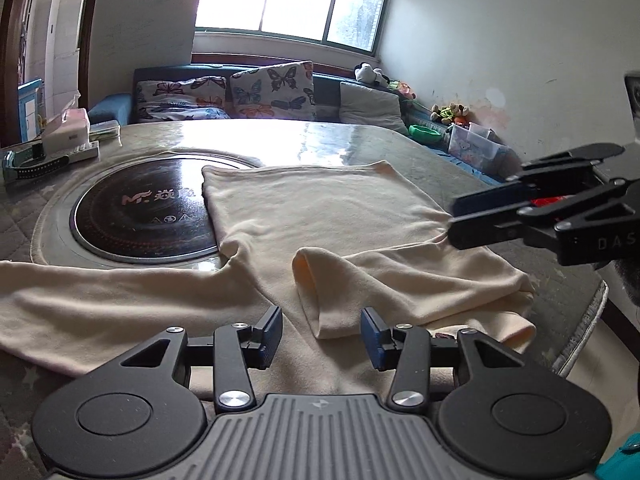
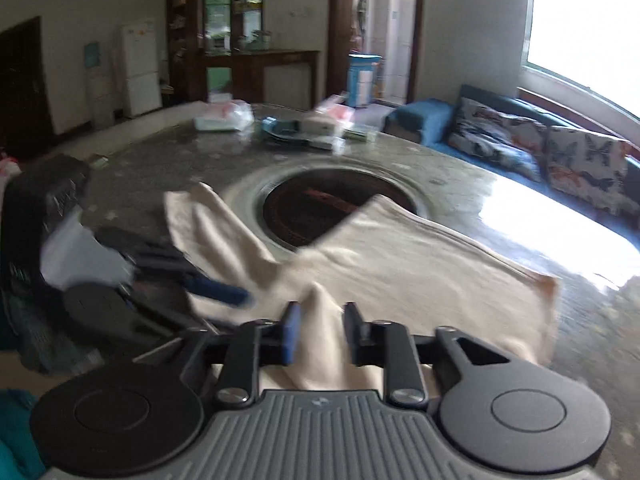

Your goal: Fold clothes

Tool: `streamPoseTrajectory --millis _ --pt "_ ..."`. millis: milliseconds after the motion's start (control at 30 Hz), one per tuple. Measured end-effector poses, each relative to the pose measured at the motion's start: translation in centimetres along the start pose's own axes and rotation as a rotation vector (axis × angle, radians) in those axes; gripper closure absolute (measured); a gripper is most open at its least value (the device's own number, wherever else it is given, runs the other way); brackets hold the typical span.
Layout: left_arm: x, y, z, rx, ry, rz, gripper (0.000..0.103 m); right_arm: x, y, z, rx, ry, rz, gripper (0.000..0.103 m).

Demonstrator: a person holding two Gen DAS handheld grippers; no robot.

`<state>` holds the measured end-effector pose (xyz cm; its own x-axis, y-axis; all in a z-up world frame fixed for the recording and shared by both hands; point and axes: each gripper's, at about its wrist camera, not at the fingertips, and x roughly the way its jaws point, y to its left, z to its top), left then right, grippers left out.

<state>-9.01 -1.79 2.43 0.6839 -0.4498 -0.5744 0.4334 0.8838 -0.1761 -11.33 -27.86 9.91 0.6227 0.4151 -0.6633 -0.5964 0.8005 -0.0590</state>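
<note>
progress looks partial to us: we have the cream garment [image 1: 320, 216] spread on the round table [image 1: 360, 140], its far part lying over the edge of the dark glass cooktop [image 1: 140, 208] set into the table's middle. one sleeve [image 1: 328, 296] is already doubled inward over the body, its open cuff [image 1: 308, 280] facing our left gripper [image 1: 322, 330], so we judge a first side fold to be made. the other sleeve [image 1: 80, 300] lies stretched out flat toward our left, unfolded.

our left gripper hovers low over the near edge of the cloth with its jaws spread apart and nothing between them; the folded sleeve's end lies just ahead of the gap. our right gripper [image 2: 318, 330] has its jaws closed in on a raised peak of cloth [image 2: 320, 320], and from the left wrist view its fingers [image 1: 480, 216] are pressed on the garment's right edge, pulling a small ridge up off the table.

by our reckoning what remains is folding in the outstretched sleeve and then doubling the body over lengthwise. the right wrist view is blurred, so finer creases we cannot tell.
</note>
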Motion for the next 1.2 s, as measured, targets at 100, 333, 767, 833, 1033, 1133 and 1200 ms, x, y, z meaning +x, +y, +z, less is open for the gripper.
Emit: streamPoseTrajectory --millis 100,333,767,833,1033,1133,1200 --pt "0.4 -0.6 0.1 0.032 0.007 0.0 0.058 -1.2 -1.3 -1.5 0.008 0.015 -0.061 0.067" --pt "1.9 -1.4 0.0 0.087 0.032 0.018 0.077 -2.9 -4.1 -6.9 0.079 0.083 -0.217 0.06" --pt "-0.6 -3.7 4.3 0.176 -0.11 0.072 0.096 -2.5 -5.5 -9.7 0.15 0.056 -0.237 0.055" --pt "-0.9 -3.4 4.3 0.174 -0.112 0.08 0.096 -2.5 -5.5 -10.1 0.142 0.062 -0.26 0.055" --pt "-0.1 -2.6 2.0 0.177 -0.005 0.102 0.094 -3.2 -6.6 -10.9 0.179 0.07 -0.264 0.055" --pt "0.0 -2.1 1.0 0.186 0.037 0.104 0.089 -3.8 -6.8 -10.8 0.185 0.078 -0.239 0.055" --pt "-0.3 -1.8 1.0 0.187 0.038 0.117 0.089 -4.4 -7.1 -10.4 0.187 0.071 -0.226 0.057"
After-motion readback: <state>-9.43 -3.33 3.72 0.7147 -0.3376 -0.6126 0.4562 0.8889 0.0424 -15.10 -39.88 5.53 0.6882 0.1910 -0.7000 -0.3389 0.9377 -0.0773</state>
